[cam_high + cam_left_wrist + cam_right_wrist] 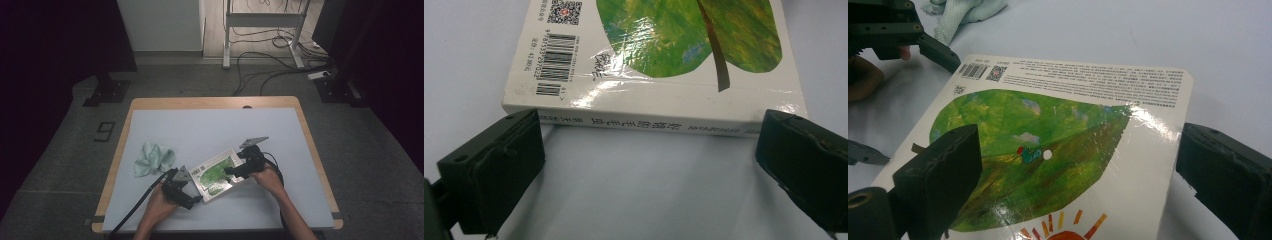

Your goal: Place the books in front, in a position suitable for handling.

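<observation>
While the book [216, 172] lies flat and closed on the table [210, 125], back cover up, between the 2 grippers, the step in hand looks like getting a hold on it, perhaps to lift or open it. To do that well, I would bring the left gripper [649, 165] straight forward so its jaws straddle the spine squarely, keep the lower jaw skimming the table so it can slide under the edge, and close only once the spine sits well inside the jaws; the glossy cover is likely to slip under a shallow bite. The right gripper [1078, 180] should steady the opposite edge so the book does not slide away.

The left gripper stands wide apart, nearly as wide as the spine is long, and holds nothing; in its own view the spine lies just ahead of the jaw tips, close to both, though I cannot tell whether either tip touches it. The right gripper is also spread wide and grips nothing; the green leaf cover lies directly ahead between its jaws, the left-hand jaw over the cover and the other just beside the book's edge. Beyond the left gripper, farther off, lies a crumpled pale green cloth [154, 158], well apart from the book.
</observation>
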`<action>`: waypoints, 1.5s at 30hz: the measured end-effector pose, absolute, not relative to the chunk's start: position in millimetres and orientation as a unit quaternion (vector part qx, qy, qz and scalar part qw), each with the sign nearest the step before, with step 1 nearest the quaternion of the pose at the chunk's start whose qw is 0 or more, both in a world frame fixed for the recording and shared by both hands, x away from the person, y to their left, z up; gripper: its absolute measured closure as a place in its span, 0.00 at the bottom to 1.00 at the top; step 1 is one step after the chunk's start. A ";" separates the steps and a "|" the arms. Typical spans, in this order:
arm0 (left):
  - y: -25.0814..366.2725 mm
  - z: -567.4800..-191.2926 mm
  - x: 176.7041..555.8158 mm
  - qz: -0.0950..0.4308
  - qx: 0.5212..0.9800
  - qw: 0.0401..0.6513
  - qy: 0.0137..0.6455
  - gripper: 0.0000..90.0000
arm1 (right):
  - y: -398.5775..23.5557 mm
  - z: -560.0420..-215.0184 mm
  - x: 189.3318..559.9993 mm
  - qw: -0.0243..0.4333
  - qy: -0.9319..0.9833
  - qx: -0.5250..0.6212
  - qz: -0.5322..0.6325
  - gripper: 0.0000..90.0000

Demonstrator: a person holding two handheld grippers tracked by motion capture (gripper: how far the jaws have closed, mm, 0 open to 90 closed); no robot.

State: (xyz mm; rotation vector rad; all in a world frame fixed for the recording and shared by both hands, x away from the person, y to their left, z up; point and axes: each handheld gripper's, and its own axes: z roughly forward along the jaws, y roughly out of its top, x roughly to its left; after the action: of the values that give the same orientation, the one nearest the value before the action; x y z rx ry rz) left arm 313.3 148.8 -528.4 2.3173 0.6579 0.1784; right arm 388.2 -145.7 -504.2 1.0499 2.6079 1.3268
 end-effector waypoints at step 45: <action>148.6 -528.1 312.4 0.071 0.896 0.353 0.259 0.00 | -150.4 -490.0 374.1 0.002 0.873 0.287 0.395 0.17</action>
State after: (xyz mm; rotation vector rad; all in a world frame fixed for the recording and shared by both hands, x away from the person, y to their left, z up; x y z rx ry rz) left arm 312.4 148.6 -528.1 2.3179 0.6686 0.1827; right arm 374.1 -150.4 -490.0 0.8998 2.7386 1.2379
